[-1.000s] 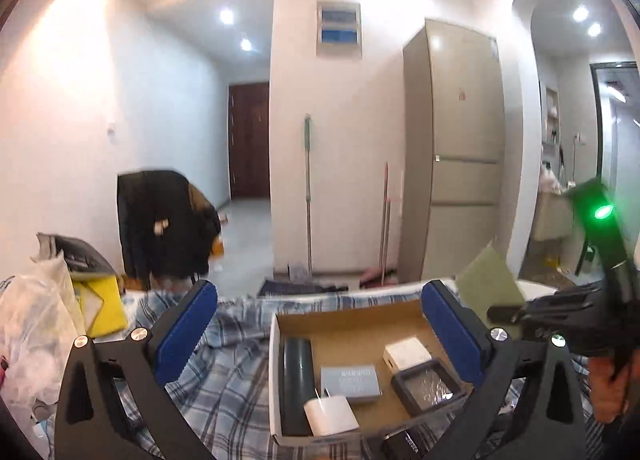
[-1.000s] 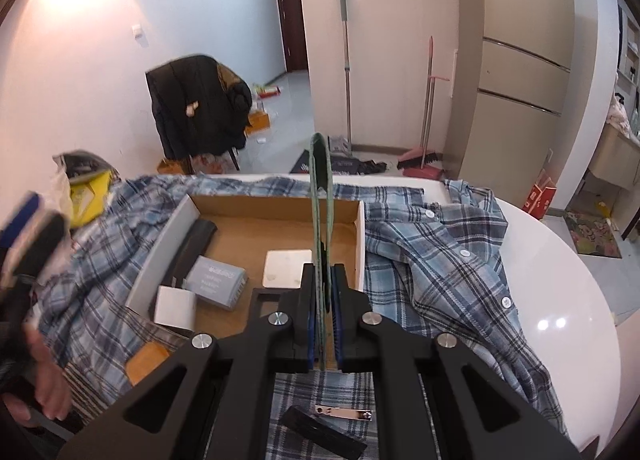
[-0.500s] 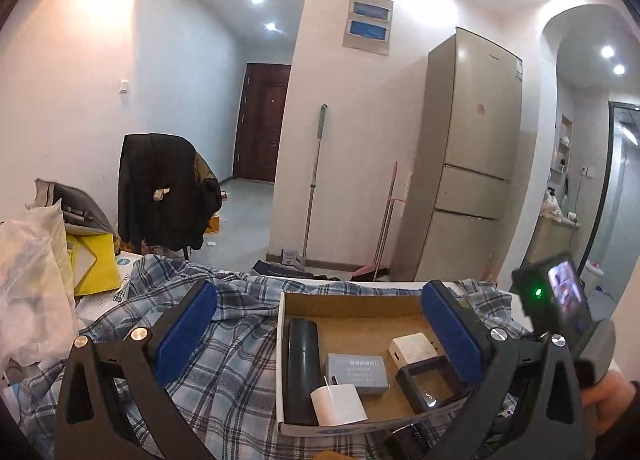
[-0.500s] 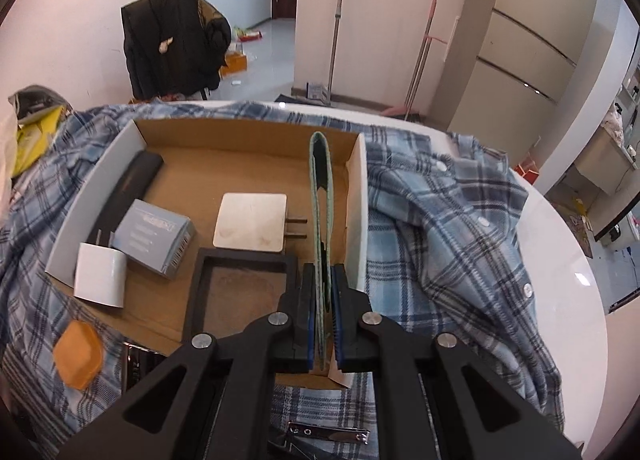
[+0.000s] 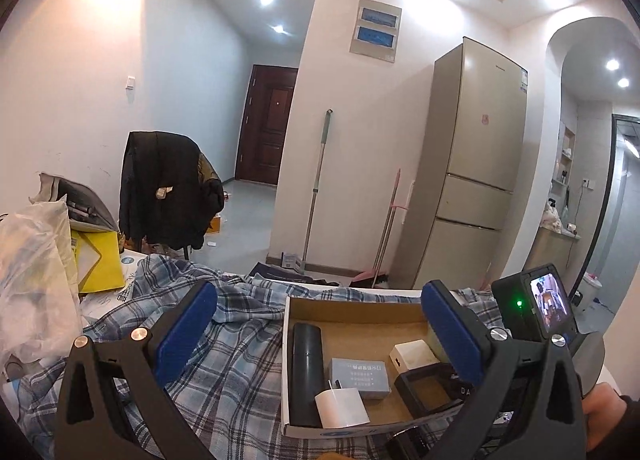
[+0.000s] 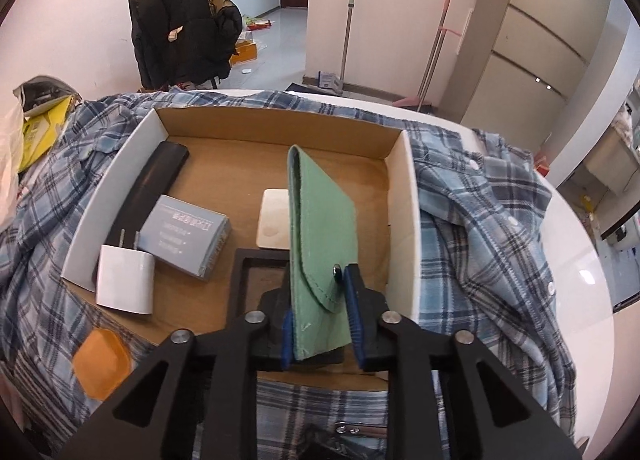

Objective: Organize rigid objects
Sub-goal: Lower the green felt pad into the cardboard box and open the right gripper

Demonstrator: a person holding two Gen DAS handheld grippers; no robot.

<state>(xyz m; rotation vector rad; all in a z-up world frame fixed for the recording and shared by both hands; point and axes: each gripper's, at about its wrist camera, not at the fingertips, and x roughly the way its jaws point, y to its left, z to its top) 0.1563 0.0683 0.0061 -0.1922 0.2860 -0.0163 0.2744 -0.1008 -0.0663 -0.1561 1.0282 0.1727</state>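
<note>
Right wrist view looks steeply down into a shallow cardboard box [image 6: 276,148] that sits on a blue plaid shirt [image 6: 480,228] spread over a white table [image 6: 592,260]. The right gripper [image 6: 320,318] has just been opening its jaws, and a green fabric pouch [image 6: 320,228] with a snap flap lies tipped over between the blue pads, no longer pinched, leaning onto a black square frame [image 6: 248,272] and a cream charger [image 6: 274,220], near the box's right wall. The pouch appears to be set here to join items already gathered: a black case [image 6: 160,176] along the left wall, a grey-blue small box [image 6: 188,232] and a white adapter [image 6: 126,284]. An orange pad [image 6: 102,356] waits outside on the shirt, probably not yet sorted. Left wrist view shows the left gripper [image 5: 320,332] held wide open and empty, hovering level before the box, seemingly kept clear so the right can work.
</note>
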